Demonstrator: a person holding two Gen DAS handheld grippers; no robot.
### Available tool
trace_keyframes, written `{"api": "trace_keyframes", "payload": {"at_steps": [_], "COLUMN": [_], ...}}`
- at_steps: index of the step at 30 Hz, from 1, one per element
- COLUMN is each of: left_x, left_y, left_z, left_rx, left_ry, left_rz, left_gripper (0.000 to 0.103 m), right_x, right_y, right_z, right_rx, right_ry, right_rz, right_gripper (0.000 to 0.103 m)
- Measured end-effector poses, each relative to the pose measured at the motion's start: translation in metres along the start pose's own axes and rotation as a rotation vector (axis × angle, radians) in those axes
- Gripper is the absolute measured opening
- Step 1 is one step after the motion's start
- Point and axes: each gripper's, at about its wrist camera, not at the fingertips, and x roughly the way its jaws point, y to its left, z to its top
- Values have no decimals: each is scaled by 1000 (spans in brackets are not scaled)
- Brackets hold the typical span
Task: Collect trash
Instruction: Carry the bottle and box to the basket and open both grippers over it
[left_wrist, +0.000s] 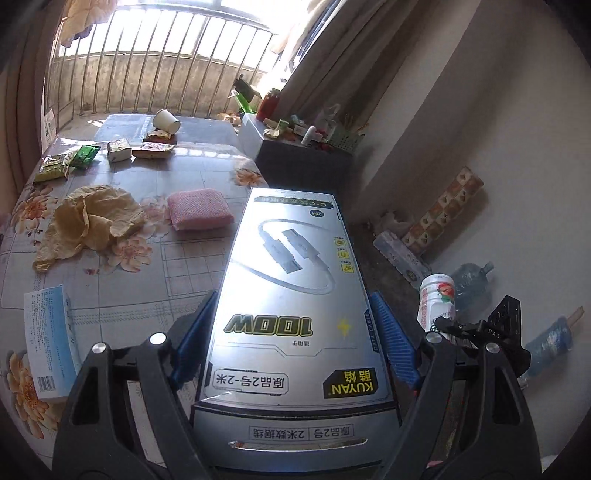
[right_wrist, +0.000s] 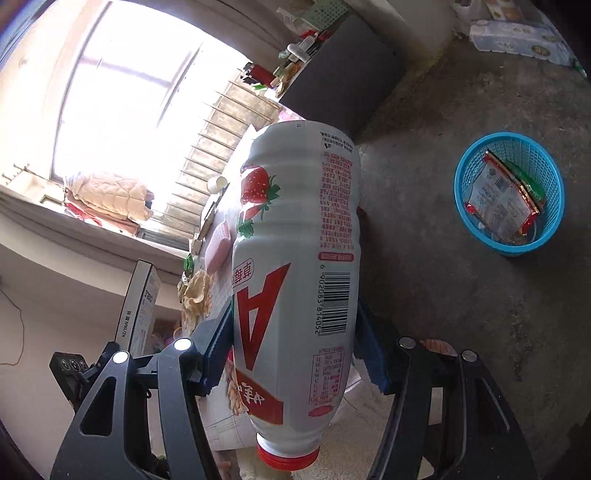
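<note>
My left gripper (left_wrist: 291, 332) is shut on a silver cable box (left_wrist: 291, 280) marked "100W", held above the table's right edge. My right gripper (right_wrist: 293, 343) is shut on a white strawberry drink bottle (right_wrist: 295, 266) with a red cap, held over the floor; the bottle also shows in the left wrist view (left_wrist: 437, 299). A blue plastic basket (right_wrist: 469, 214) stands on the floor to the right and holds a food wrapper (right_wrist: 502, 199). The cable box shows edge-on in the right wrist view (right_wrist: 138, 302).
On the floral table (left_wrist: 155, 288) lie a crumpled yellow paper (left_wrist: 88, 225), a pink sponge (left_wrist: 199, 214), a blue-white box (left_wrist: 51, 347), several wrappers (left_wrist: 85, 155) and a tipped paper cup (left_wrist: 166, 120). A dark cabinet (left_wrist: 303, 162) with clutter stands behind. Bottles and boxes (left_wrist: 443, 210) lie by the wall.
</note>
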Motion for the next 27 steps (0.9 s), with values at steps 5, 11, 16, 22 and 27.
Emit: {"api": "trace_keyframes", "payload": {"at_steps": [5,11,16,22,27], "left_x": [66,180,270,352,386], "left_y": [-70,-148,-201,-251,-260], "left_z": [15,8,-10,-23,-29], "left_rx": [128,229,315,355,304], "left_ry": [111,332,484,538,543], "left_rz": [-111,-184,-173,-140,-140], "left_gripper": [78,79,80,84,85], "right_x": [-31,-24,0,38,51], "right_y": [-63,-147,-200,-262,-296], "right_z": [9,23,50,101,102], "right_rx": [181,429,562,643,681], "right_ry": [-77,-95,-85,-132,-147], "right_rz": [14,27,36,-16,-130], "right_gripper": [60,60,60,74,75]}}
